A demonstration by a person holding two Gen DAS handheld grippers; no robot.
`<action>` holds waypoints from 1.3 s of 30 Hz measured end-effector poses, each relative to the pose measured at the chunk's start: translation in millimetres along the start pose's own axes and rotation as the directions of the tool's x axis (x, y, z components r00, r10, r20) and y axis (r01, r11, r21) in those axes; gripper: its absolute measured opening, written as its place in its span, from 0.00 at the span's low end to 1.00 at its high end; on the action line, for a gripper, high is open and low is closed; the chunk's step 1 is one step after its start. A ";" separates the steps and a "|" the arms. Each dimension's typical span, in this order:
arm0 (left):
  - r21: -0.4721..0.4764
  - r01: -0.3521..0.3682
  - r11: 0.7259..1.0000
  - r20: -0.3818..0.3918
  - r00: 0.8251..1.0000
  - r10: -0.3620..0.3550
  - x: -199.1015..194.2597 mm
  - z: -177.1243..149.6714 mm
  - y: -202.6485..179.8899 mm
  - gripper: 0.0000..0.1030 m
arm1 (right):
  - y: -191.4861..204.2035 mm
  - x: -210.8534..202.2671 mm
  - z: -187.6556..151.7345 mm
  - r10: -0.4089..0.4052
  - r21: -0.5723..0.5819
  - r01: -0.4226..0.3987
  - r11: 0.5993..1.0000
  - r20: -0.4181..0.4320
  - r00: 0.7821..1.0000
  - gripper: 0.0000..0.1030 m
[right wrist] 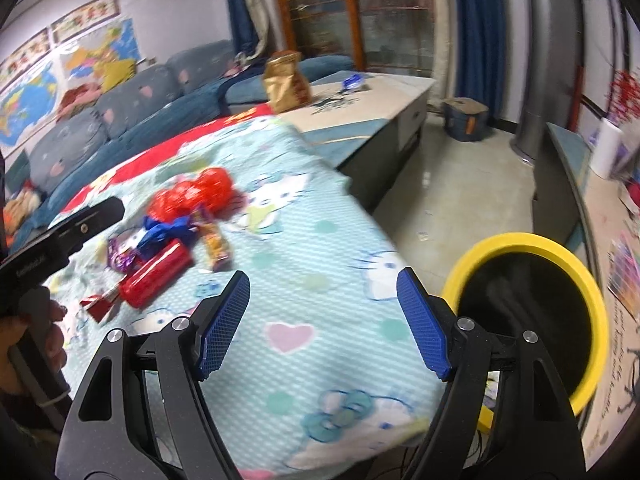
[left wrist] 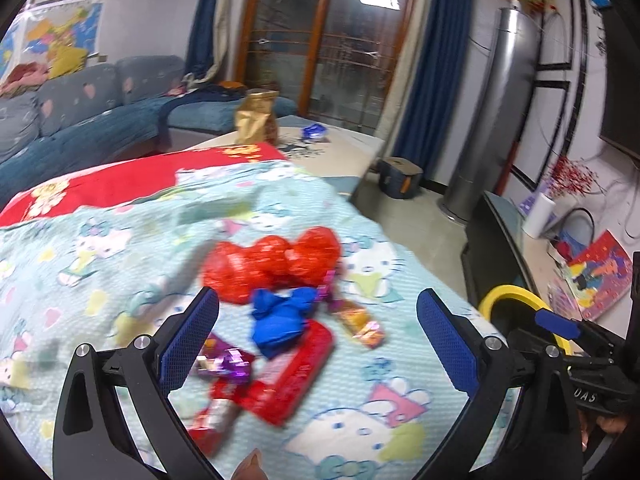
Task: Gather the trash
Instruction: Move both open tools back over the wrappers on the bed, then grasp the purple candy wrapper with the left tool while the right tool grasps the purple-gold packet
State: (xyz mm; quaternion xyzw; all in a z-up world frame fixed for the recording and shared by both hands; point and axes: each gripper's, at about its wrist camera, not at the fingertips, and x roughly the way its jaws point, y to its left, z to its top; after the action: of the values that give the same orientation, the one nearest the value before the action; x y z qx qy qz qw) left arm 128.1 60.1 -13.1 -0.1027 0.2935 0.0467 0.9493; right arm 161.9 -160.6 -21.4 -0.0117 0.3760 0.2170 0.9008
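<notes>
We see a surface draped in a pale blue cartoon-cat cloth, with a red cloth under it at the far side. Beyond lie a blue sofa, a wooden-framed glass door with blue curtains, a tall silver column and a gold bag on a low cabinet.

The trash lies in one loose cluster on the cloth: a crumpled red plastic bag, a blue wad just in front of it, a long red wrapper, a purple foil wrapper and an orange snack packet. In the left wrist view the left hand-held gripper has its jaws spread wide around nothing, with the blue wad and red wrapper lying between its fingers, toward 12 o'clock. In the right wrist view the right hand-held gripper is likewise wide apart and empty; the cluster sits well off at its 10 o'clock.

A yellow-rimmed bin with a black liner stands beside the surface's edge, at about 2 o'clock from the right hand-held gripper. We cannot tell what is inside it.
</notes>
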 end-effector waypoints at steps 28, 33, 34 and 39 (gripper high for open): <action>-0.432 -0.030 0.901 -0.216 0.974 -0.072 30.2 -41.7 114.4 0.71 | 79.9 116.6 17.5 0.071 -0.206 -0.111 0.972 -0.192 0.979 0.33; -0.460 -0.028 0.887 -0.229 0.969 -0.088 44.8 -44.5 116.4 0.59 | 79.9 112.7 13.1 0.101 -0.175 -0.132 0.976 -0.175 0.979 0.15; -0.463 -0.029 0.886 -0.231 0.969 -0.089 47.3 -45.4 116.6 0.54 | 79.5 111.1 12.2 0.108 -0.168 -0.137 0.976 -0.172 0.979 0.13; -0.467 -0.029 0.884 -0.232 0.969 -0.091 53.2 -44.5 120.2 0.35 | 72.6 99.0 3.4 0.136 -0.113 -0.155 0.982 -0.157 0.978 0.09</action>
State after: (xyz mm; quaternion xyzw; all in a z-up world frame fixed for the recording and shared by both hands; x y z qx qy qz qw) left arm 129.6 168.8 -99.3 -0.3379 0.3877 0.0876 0.8531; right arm 196.8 -56.4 -76.2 -0.0563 0.4278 0.3039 0.8494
